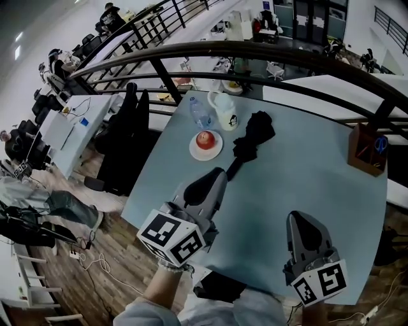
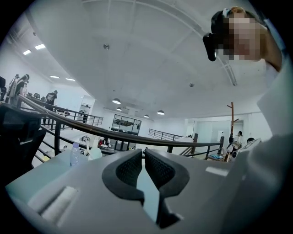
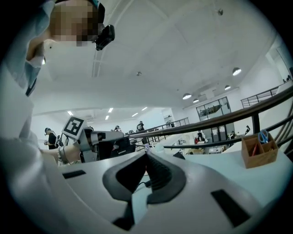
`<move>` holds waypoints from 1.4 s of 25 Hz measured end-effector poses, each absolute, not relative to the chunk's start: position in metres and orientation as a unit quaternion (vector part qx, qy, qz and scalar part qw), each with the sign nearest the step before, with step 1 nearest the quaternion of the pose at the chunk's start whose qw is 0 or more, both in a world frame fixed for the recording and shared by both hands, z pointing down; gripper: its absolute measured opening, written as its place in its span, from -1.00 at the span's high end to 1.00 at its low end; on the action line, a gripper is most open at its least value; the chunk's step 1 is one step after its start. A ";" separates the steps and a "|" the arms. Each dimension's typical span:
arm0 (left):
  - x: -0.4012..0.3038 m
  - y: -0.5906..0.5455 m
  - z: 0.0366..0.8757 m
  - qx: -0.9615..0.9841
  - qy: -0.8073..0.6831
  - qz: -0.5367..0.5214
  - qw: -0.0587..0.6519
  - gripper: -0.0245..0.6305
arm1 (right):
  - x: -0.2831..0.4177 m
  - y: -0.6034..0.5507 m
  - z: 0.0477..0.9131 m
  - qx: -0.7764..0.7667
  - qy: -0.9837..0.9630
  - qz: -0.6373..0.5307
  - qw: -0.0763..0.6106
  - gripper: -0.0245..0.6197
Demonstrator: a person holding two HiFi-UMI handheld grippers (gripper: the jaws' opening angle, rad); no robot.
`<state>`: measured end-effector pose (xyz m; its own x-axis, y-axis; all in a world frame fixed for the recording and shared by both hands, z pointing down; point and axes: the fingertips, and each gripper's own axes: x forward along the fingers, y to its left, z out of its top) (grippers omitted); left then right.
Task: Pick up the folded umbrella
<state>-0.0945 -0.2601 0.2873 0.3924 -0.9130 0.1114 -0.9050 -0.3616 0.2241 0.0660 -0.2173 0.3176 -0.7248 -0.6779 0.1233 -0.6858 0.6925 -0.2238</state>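
Pale blue table (image 1: 306, 184) with folded umbrella (image 1: 252, 137), black railing (image 1: 255, 48), office desks (image 1: 64, 130) beyond

Matt black cloth umbrella (image 1: 253, 135), smooth pale-blue table (image 1: 306, 184), wooden box (image 1: 366, 149), glossy white plate (image 1: 194, 153)

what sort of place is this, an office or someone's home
Most likely an open-plan office or lab, seen from a mezzanine level. A black railing runs past the table. Beyond it are rows of desks with seated people, under recessed ceiling lights.
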 end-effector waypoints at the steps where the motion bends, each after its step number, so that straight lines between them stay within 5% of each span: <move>1: -0.094 -0.268 0.291 0.827 -0.548 -0.010 0.126 0.91 | 0.068 -0.221 0.320 0.373 -0.919 0.129 0.017 0.92; 11: -0.086 -0.340 0.313 0.846 -0.516 0.029 0.130 0.89 | 0.066 -0.247 0.341 0.395 -0.907 0.145 0.024 0.92; 27: -0.085 -0.440 0.393 0.859 -0.442 0.166 0.198 0.19 | 0.063 -0.268 0.369 0.430 -0.885 0.177 0.032 0.92; 35: -0.081 -0.478 0.452 0.835 -0.427 0.267 0.221 0.13 | 0.056 -0.274 0.382 0.438 -0.882 0.168 0.054 0.92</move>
